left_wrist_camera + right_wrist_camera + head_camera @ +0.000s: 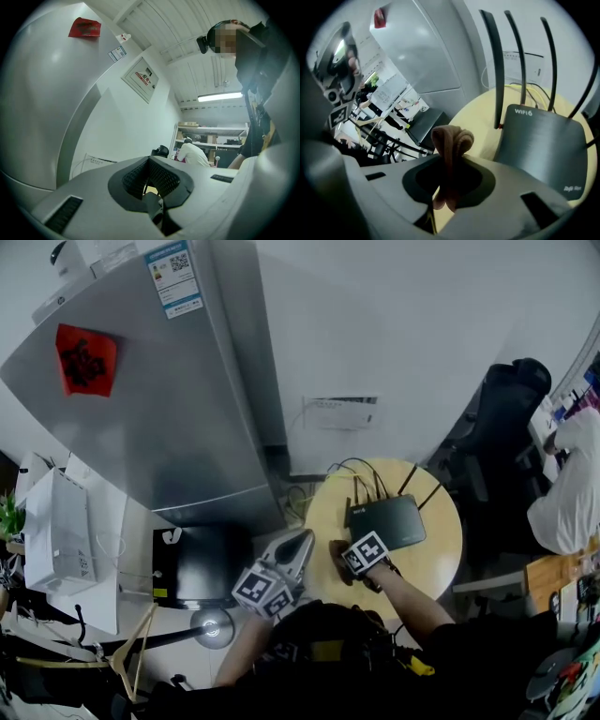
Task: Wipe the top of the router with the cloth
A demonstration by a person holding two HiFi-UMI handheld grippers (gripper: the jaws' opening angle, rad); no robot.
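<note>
"Since the right gripper [450, 165] is pinching the cloth [451, 138], where's the router [543, 140]?"

"Flat on the round table [442, 559], just ahead of the cloth, with its aerials [499, 70] standing at the far edge. The left gripper [151, 174] is pressed together on nothing, off to the side."

"How will it handle?"

"The cloth looks soft and floppy. The router's probably light and may slide, so wipe gently."

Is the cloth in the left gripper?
No, the cloth is pinched between the jaws of the right gripper, beside the router.
</note>
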